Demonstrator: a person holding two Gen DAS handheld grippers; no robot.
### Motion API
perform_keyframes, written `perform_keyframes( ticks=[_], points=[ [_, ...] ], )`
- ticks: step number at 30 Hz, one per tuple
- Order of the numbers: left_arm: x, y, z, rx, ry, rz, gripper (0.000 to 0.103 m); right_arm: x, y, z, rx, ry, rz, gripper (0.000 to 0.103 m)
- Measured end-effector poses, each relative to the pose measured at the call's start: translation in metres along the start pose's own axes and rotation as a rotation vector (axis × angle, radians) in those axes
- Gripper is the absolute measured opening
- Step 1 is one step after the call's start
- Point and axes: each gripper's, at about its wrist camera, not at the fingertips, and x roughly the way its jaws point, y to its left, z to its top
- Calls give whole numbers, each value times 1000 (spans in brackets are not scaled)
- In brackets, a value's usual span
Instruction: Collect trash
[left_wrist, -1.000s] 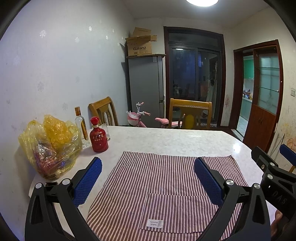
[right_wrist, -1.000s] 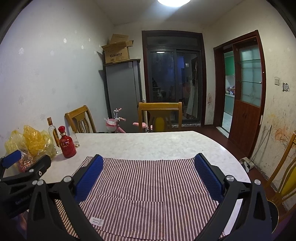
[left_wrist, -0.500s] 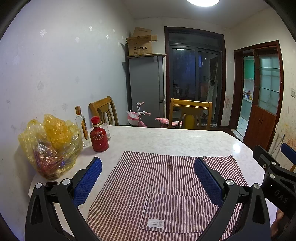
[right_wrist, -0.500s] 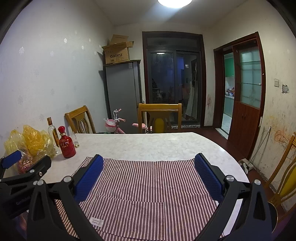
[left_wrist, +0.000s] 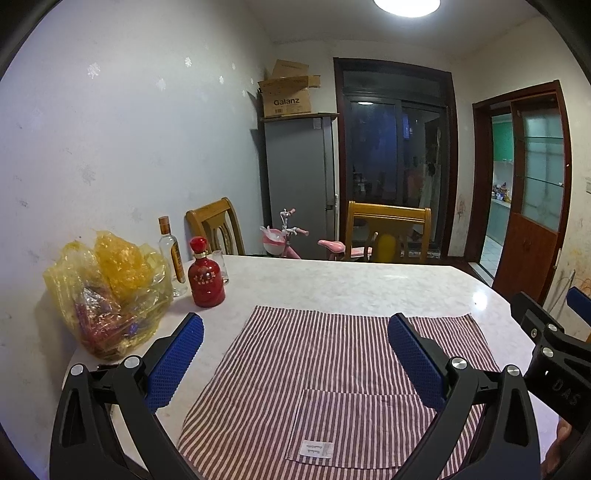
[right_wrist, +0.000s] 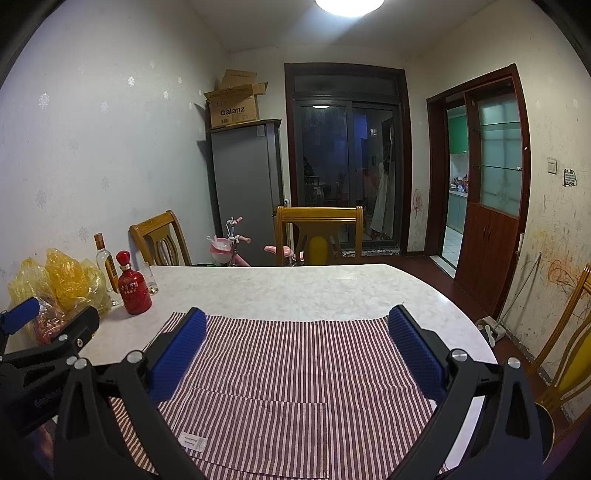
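A yellow plastic bag stuffed with wrappers sits at the table's left edge by the wall; it also shows in the right wrist view. A red-and-white striped cloth lies flat on the marble table. My left gripper is open and empty, held above the cloth's near left part. My right gripper is open and empty above the cloth, to the right of the left one. No loose trash shows on the table.
A red bottle, a clear bottle with a gold cap and a small glass stand beside the bag. Wooden chairs stand at the table's far side, with a pink child's bike and a grey fridge behind.
Both grippers stay open and have drifted slightly; the view has barely shifted. Nothing on the table has moved.
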Motion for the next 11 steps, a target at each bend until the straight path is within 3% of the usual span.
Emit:
perform_keyframes(
  ticks=[11],
  points=[
    [0, 0, 0, -14, 18, -25, 97, 0, -1, 0, -1, -1, 1, 98]
  ],
)
